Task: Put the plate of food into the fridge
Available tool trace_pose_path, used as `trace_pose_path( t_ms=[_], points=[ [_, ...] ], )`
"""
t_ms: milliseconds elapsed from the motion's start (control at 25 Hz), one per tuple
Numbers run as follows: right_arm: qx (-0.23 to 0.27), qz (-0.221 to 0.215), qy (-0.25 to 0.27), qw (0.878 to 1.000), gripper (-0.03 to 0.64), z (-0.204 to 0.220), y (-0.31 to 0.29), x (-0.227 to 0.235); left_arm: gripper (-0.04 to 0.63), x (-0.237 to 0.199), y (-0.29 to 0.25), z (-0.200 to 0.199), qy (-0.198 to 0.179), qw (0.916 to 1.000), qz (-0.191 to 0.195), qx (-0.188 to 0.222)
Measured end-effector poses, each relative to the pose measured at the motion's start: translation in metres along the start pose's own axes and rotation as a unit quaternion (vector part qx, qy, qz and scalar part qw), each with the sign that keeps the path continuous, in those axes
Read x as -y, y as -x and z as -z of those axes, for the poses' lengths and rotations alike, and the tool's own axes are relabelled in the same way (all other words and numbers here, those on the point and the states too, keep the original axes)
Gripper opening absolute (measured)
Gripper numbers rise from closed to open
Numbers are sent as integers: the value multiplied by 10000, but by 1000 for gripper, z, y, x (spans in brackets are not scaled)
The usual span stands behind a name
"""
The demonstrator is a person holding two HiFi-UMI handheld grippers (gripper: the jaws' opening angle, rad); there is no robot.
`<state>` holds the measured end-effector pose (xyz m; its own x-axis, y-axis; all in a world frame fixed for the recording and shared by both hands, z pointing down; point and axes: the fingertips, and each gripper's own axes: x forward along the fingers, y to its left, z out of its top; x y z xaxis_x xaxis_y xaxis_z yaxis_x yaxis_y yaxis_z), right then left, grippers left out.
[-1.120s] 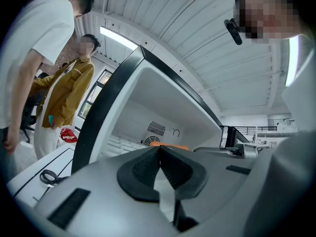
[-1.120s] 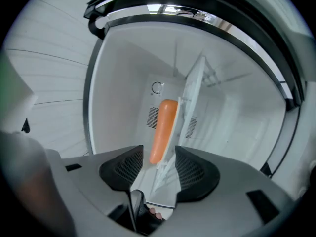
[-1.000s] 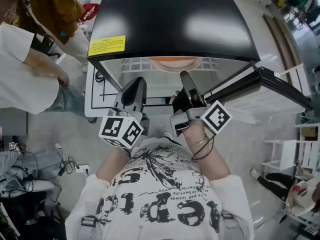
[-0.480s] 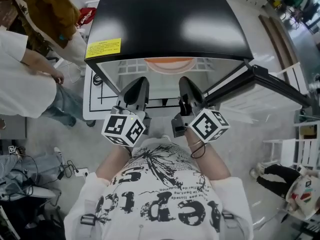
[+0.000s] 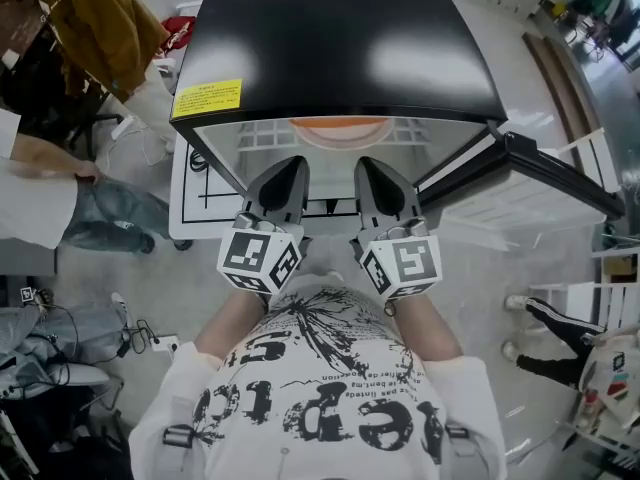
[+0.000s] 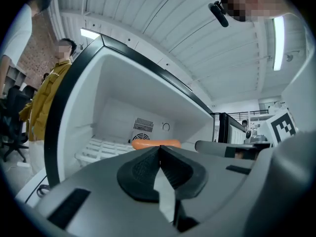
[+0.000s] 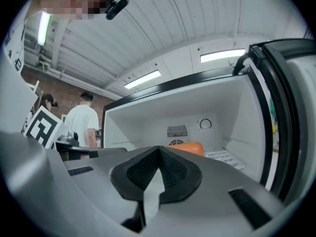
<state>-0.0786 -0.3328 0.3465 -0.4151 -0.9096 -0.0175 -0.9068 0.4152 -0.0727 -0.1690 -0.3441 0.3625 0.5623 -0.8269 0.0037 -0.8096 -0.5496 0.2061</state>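
Plate: orange plate (image 5: 342,125) sits inside the fridge (image 5: 340,38) on the wire shelf (image 5: 262,134), upper centre of the head view. We can't make out the food on it.
Left hand-held gripper (image 6: 159,151): clenched, nothing between its jaws, held in front of the opening.
Right hand-held gripper (image 7: 159,150): clenched too, empty.
Done: placement looks complete, we judge.
Left: fridge door (image 5: 560,183) stands open at the right; we'd close it if that's wanted.

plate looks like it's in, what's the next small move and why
Probably swing the right gripper out to the open fridge door and begin pushing it shut: the orange plate already sits inside, and the left gripper, like the right, is shut and empty.
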Motion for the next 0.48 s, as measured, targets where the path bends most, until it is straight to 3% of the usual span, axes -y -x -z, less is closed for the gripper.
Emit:
trace_pose_path(
  t_ms=[120, 280, 480],
  points=[
    [-23, 89, 274, 9996, 2, 3, 1, 2, 8, 1, -2, 0, -75, 10000, -3, -30],
    [-89, 118, 141, 9998, 2, 10, 0, 10, 8, 1, -2, 1, -165, 9998, -48, -44],
    [-203, -62, 390, 9990, 2, 14, -2, 6, 8, 1, -2, -1, -154, 9999, -65, -28]
  ],
)
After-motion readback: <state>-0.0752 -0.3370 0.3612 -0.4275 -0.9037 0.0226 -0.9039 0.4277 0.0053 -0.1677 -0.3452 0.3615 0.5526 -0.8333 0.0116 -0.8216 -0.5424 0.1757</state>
